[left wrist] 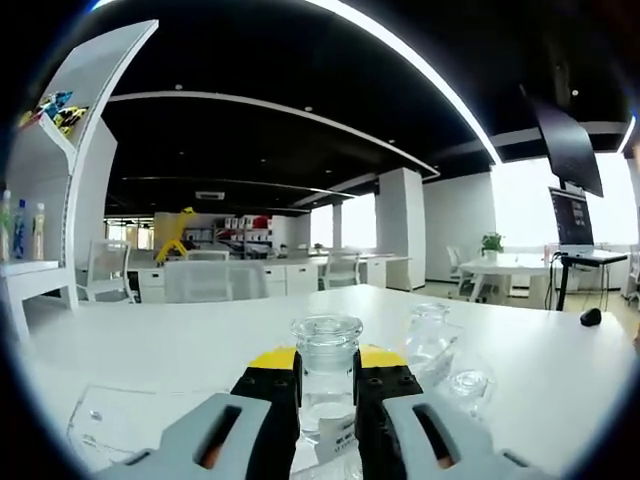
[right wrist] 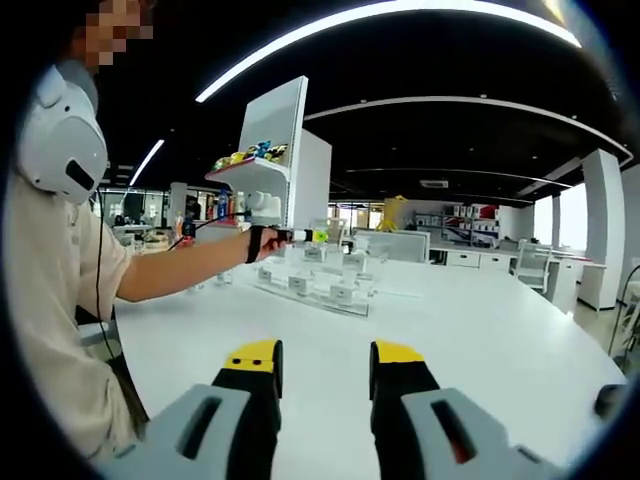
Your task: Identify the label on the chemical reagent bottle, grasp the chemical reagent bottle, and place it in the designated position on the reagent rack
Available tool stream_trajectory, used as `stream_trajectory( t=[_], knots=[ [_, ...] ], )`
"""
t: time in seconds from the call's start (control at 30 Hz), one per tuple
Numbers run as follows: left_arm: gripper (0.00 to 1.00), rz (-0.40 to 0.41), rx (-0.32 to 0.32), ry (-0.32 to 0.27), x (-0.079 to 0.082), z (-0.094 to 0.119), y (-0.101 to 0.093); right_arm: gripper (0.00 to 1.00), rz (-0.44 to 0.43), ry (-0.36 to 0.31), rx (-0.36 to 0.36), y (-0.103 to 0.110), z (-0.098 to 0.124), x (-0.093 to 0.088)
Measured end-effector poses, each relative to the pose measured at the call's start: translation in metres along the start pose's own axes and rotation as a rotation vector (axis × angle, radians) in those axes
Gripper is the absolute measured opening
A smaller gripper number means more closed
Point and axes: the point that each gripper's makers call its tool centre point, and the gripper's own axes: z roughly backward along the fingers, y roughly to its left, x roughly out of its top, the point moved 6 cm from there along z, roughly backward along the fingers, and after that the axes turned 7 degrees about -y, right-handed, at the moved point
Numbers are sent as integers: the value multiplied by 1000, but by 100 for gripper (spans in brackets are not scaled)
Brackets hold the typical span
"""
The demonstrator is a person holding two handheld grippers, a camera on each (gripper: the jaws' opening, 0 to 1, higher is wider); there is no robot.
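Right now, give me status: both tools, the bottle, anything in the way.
Left tool shut on glass reagent bottle. Right tool open, holding nothing, above white table. Two more glass bottles close beside the held one.

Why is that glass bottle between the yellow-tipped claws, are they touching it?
Touching. In the left gripper view, the left gripper has both jaws pressed against the sides of the glass bottle, no gap showing on either side.
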Motion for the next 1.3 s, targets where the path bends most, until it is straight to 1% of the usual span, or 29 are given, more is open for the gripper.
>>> stream_trajectory(
  t=[0.13, 0.43, 0.6, 0.7, 0.83, 1.3],
  knots=[
    [19, -5, -2, 2, -3, 0, -2, 34, 0, -2, 0, 0, 0, 1],
    [19, -7, 5, 4, -8, 1, -1, 34, -4, 0, -6, -2, 0, -1],
    [20, 9, 12, 1, -11, 2, 1, 34, -2, 0, -7, -3, 1, -1],
    [20, -2, 9, 5, -12, 1, 0, 34, -3, 1, -11, -5, 2, -1],
    [20, -18, 9, 6, -13, 1, -1, 34, -3, 0, -12, -5, 2, -2],
    [20, -27, 16, 11, -12, 1, -2, 34, 2, -5, -13, -4, 4, 0]
  ],
)
